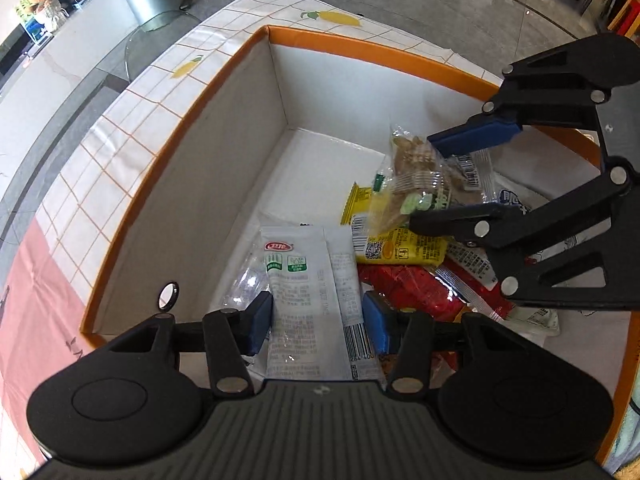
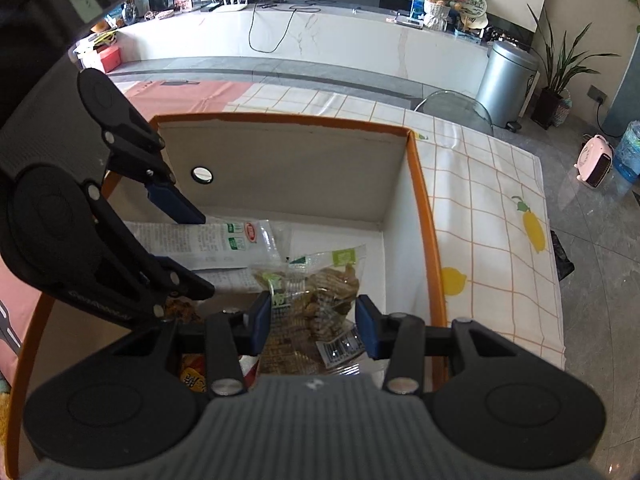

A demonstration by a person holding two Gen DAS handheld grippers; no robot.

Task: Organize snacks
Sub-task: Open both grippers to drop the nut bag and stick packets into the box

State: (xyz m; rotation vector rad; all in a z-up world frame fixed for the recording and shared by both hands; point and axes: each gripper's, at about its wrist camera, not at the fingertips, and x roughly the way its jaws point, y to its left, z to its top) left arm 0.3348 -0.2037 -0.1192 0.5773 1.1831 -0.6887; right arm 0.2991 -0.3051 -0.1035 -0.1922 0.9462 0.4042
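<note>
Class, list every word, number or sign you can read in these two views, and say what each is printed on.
"284 400": barcode digits, partly cut off, on the white packet.
Red logo and green badges on it: too blurred.
Yellow packet: QR code, print too small.
Clear packet: barcode, unreadable.

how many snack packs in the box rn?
At least 5: white pack in left gripper, clear cracker pack in right gripper, yellow pack, red pack, white pack at right. More may be hidden.

Bright daylight floods the room, glaring off the polished floor [image 1: 460,4]; fisheye distortion bends every edge, the box [image 2: 420,200] interior sits shaded, and focus stays fairly sharp.
</note>
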